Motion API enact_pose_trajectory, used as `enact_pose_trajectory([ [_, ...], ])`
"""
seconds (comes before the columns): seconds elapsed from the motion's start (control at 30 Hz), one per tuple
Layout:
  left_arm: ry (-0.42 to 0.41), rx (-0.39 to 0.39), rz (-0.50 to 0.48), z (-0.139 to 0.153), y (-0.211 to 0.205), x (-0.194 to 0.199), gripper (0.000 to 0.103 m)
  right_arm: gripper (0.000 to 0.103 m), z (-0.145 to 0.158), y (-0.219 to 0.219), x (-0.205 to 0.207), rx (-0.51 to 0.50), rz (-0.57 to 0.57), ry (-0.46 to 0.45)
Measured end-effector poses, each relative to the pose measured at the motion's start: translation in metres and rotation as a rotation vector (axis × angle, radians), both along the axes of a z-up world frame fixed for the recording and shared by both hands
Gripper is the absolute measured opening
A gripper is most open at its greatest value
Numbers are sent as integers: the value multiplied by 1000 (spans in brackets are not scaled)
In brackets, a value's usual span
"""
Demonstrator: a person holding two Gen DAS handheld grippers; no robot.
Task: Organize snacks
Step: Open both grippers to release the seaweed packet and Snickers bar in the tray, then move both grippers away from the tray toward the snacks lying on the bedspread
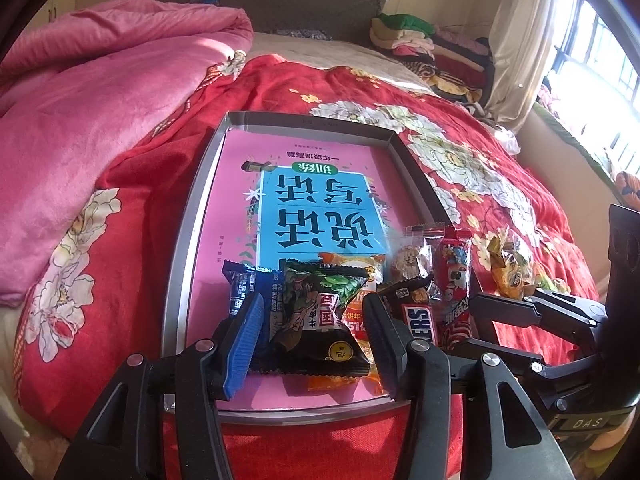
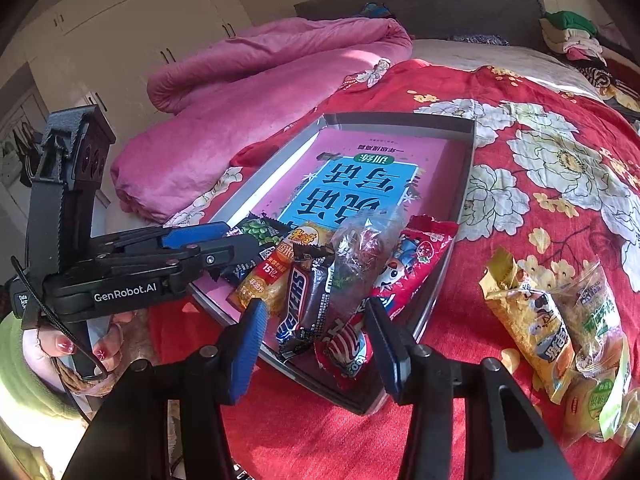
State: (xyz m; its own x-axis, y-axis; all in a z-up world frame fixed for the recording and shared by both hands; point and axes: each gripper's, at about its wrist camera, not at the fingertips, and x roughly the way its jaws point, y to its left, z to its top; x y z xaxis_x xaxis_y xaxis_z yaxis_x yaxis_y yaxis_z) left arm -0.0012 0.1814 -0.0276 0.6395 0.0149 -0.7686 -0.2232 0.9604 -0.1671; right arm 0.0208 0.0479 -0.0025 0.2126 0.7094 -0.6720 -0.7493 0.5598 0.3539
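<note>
A: Left gripper (image 1: 312,320)?
B: Fingers spread wide, one on each side of the dark green snack packet (image 1: 320,316). Pads near its edges; contact not clear. The packet lies flat in the near end of the grey tray (image 1: 180,248), on the pink book (image 1: 312,184) that lines the tray floor.

A: What else is in that corner?
B: Blue packet (image 1: 250,288) just left of the green one, partly under it. Orange packet (image 1: 360,276) beneath its right side. Snickers bar (image 2: 308,300) to the right, leaning over the tray's near rim. Clear-wrapped sweet (image 2: 360,248) on top of the bar's far end. Red packet (image 2: 384,280) beside those, draped across the tray's right wall.

A: Right gripper (image 2: 316,340)?
B: Fingers apart, nothing clamped. It hovers by the near tray corner; the Snickers bar and the red packet's lower end sit in the gap between the fingers.

A: Anything outside the tray?
B: Yellow packet (image 2: 532,320) and clear bagged snacks (image 2: 596,320) on the red floral bedspread (image 2: 520,160), right of the tray, well apart from it. Pink quilt (image 2: 260,92) bunched on the left.
</note>
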Motion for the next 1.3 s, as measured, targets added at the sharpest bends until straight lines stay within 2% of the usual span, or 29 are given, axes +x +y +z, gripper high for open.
enact_pose_trajectory([
  [0.33,-36,6,6,13,-5,-4,62,51,6,-8,1,19,-20,-15],
  [0.67,-43,4,4,21,-12,-3,70,51,16,-16,-4,24,-36,-77],
  [0.8,-39,21,6,24,-19,-2,73,59,19,-20,-4,31,-49,-92],
  [1.3,-29,36,-13,30,-34,-2,75,68,38,-37,-3,56,-104,-171],
])
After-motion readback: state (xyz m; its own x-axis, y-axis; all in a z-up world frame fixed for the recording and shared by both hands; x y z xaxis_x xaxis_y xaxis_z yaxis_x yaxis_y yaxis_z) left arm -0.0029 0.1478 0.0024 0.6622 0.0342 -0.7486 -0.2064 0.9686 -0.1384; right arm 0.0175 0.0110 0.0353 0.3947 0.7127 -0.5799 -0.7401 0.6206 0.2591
